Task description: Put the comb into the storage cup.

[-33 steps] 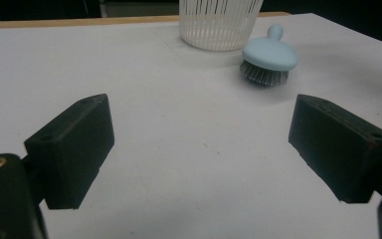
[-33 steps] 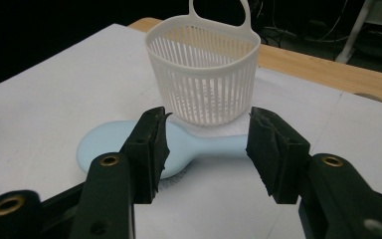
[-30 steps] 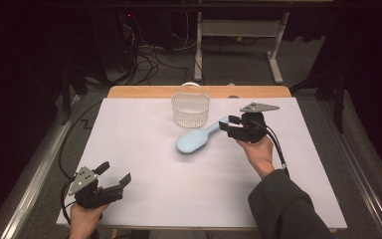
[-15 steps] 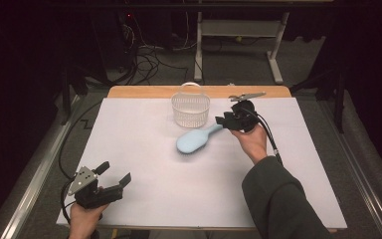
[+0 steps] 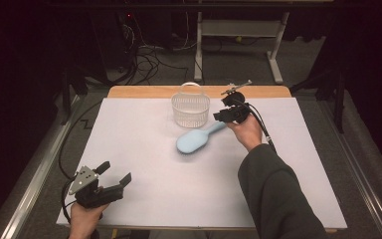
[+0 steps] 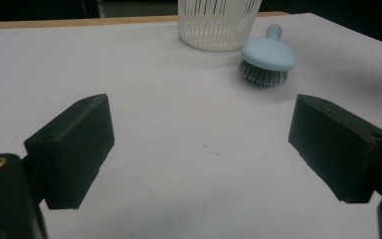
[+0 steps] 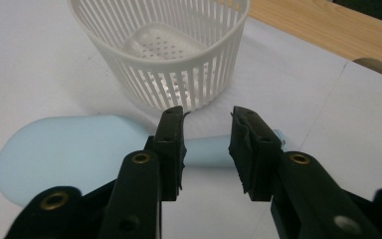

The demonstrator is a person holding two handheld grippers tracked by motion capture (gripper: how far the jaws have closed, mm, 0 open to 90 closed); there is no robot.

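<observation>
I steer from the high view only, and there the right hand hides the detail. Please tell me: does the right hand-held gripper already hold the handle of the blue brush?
Observer: Not yet. In the right gripper view, the right hand-held gripper has just been closing its jaws, but there is a gap between them. The brush handle shows through the gap, unpinched.
Operator: Which way do the bristles face?
Observer: Down. The left gripper view shows dark bristles under the blue head, resting on the table.
Operator: Is the white basket empty?
Observer: Yes. The right gripper view shows its perforated bottom bare.
</observation>
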